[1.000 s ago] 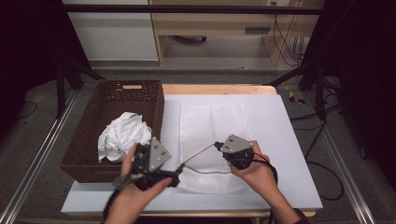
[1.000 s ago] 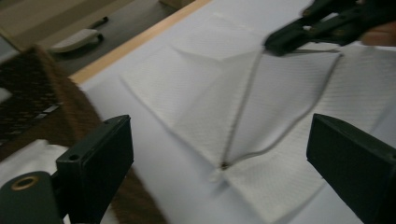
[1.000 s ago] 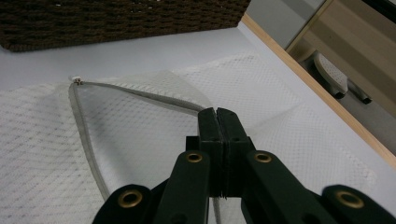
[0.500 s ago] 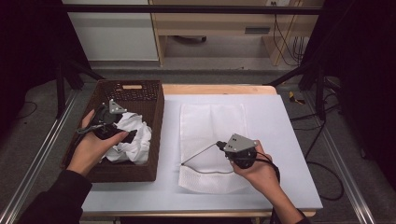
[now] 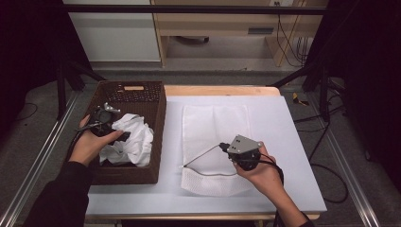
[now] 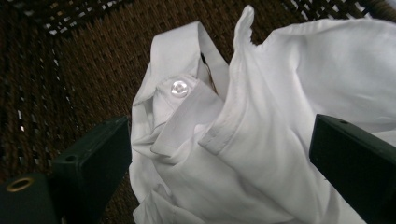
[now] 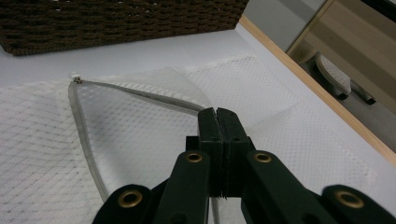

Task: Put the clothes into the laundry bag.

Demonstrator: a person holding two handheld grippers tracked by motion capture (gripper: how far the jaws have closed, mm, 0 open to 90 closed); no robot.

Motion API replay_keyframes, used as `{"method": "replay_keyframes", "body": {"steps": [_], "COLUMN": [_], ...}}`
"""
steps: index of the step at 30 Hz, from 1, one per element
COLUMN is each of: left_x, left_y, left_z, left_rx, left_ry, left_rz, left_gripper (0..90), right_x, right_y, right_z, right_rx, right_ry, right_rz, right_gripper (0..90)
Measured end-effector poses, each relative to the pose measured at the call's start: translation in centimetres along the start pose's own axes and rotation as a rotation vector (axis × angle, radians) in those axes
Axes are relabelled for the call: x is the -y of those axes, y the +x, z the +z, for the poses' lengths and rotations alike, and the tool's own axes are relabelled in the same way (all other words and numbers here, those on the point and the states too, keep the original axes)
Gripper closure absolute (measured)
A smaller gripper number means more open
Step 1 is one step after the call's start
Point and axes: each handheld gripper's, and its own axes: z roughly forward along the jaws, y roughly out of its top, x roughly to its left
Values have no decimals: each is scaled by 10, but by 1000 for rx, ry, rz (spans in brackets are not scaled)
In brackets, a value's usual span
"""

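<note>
The mesh laundry bag (image 5: 215,142) is lying flat on the white tabletop (image 5: 293,142), just right of the wicker basket (image 5: 158,109), and its zipped mouth is already standing open. The right hand-held gripper (image 5: 221,145) is pinching the upper edge of that mouth and lifting it off the lower layer; in the right gripper view its jaws are pressed together on the mesh beside the grey zipper tape (image 7: 88,154). The white shirt (image 5: 130,139) is lying crumpled inside the basket, not yet lifted. The left hand-held gripper (image 5: 124,137) is reaching down into the basket with its jaws spread on either side of the shirt's collar and button (image 6: 179,87), the cloth sitting between them but apparently not yet squeezed. So the bag-opening part looks done, while the main work seems to be ahead: closing on the shirt, carrying it out of the basket, feeding it into the held-open bag and presumably zipping up.
</note>
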Motion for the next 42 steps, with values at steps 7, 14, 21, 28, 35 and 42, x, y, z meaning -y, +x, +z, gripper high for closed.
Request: {"method": "replay_keyframes", "body": {"steps": [7,14,21,28,35,42], "left_x": [8,7,9,12,13,14], "left_y": [8,2,4,3,-2,-7], "left_z": [22,40,48,56,59,63], "left_rx": [27,50,20,60,89,99], "left_ry": [76,125,150,190,200,220], "left_rz": [-52,-49,-47,-62,-52,-52], "left_gripper": [37,18,0,4,7,49], "right_x": [0,0,0,-1,-1,-1], "right_y": [-1,-2,-2,-2,-2,-2], "right_z": [-1,-2,-2,-3,-2,-2], "right_rx": [-1,0,-3,-3,-5,-7], "right_ry": [-1,-5,-5,-7,-5,-3], "right_rz": [1,4,5,9,10,8], "right_gripper": [900,900,900,900,900,900]}}
